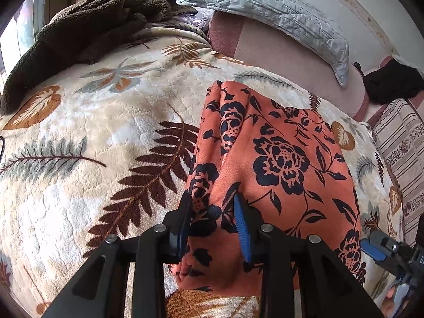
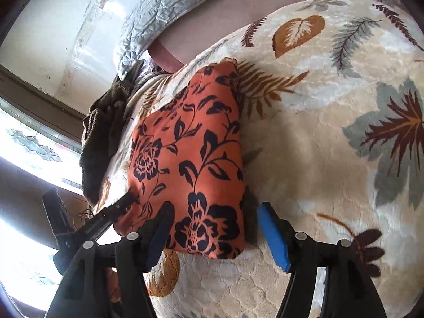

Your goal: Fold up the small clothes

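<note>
An orange garment with a black flower print (image 1: pixel 275 159) lies folded on a cream leaf-patterned blanket (image 1: pixel 92 145). My left gripper (image 1: pixel 213 212) is shut on a raised ridge of the orange garment near its near left edge. In the right wrist view the same garment (image 2: pixel 190 153) lies flat in a long folded shape. My right gripper (image 2: pixel 214 228) is open, its fingers standing either side of the garment's near right corner, just above the blanket (image 2: pixel 331 159). The right gripper shows at the lower right of the left wrist view (image 1: pixel 371 249).
A dark brown fleece garment (image 1: pixel 79 34) lies at the far left of the bed. A pale grey quilted pillow (image 1: pixel 278 13) leans on the pink headboard. A black item (image 1: pixel 389 84) and a striped cloth (image 1: pixel 402 159) lie at the right. A window (image 2: pixel 31 143) is at the left.
</note>
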Motion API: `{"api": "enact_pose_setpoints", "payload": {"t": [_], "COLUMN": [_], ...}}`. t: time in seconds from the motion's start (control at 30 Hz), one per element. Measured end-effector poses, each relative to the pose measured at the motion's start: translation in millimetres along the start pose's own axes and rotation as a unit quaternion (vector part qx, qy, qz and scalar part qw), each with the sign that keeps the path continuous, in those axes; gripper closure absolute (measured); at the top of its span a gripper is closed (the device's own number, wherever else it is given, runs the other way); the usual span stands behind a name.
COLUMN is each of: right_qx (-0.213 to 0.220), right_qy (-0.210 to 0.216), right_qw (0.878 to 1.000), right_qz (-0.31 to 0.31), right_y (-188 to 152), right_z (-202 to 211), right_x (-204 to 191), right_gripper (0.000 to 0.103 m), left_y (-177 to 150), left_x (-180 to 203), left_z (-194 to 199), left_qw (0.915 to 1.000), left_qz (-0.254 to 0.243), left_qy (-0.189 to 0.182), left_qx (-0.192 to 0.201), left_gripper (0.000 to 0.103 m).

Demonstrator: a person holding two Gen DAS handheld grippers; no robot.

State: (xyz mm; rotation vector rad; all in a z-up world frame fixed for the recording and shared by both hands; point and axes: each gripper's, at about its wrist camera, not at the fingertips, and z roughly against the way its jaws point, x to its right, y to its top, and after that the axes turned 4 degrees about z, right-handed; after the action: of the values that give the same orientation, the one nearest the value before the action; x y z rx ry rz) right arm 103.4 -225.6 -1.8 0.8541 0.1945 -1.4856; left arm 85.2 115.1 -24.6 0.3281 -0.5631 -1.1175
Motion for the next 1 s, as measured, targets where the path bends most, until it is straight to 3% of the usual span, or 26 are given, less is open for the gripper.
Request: {"api": "enact_pose_setpoints", "payload": {"t": [0.23,0.27,0.3,0.37,0.43,0.57,0.67,0.8,1.0], "right_qx": [-0.016,-0.023,-0.031,-0.025,-0.014,0.011,0.031,0.032,0.006], "right_qy": [0.044,0.039,0.031,0.013,-0.002,-0.024,-0.053,-0.049,-0.014], "right_qw": [0.997,0.997,0.998,0.999,1.0,1.0,0.997,0.993,0.996], "right_qz": [-0.062,-0.065,-0.05,-0.03,-0.014,0.003,0.054,0.104,0.093], "right_y": [59,64,67,67,64,53,39,27,37], "right_z": [-55,-64,-71,-70,-63,-40,-18,1,-20], "right_x": [24,27,25,18,10,-3,-24,-51,-68], "right_gripper": [0.032,0.044,0.067,0.067,0.066,0.039,0.038,0.038,0.038], "left_y": [-2,-3,-4,-8,-7,-6,-5,-4,-2], "left_x": [4,5,8,9,8,6,6,2,-6], "left_z": [9,9,5,-9,-8,1,7,12,17], "left_qw": [0.9997,0.9997,0.9996,0.998,0.9983,0.9988,0.9991,0.9992,0.9992], "left_qz": [-0.004,-0.012,-0.024,-0.046,-0.042,-0.036,-0.033,-0.025,-0.016], "left_qy": [-0.015,-0.01,0.008,0.044,0.042,0.031,0.023,0.023,0.026], "left_qx": [0.017,0.019,0.016,-0.004,0.003,0.011,0.016,0.021,0.026], "left_gripper": [0.07,0.069,0.068,0.065,0.064,0.065,0.065,0.065,0.065]}}
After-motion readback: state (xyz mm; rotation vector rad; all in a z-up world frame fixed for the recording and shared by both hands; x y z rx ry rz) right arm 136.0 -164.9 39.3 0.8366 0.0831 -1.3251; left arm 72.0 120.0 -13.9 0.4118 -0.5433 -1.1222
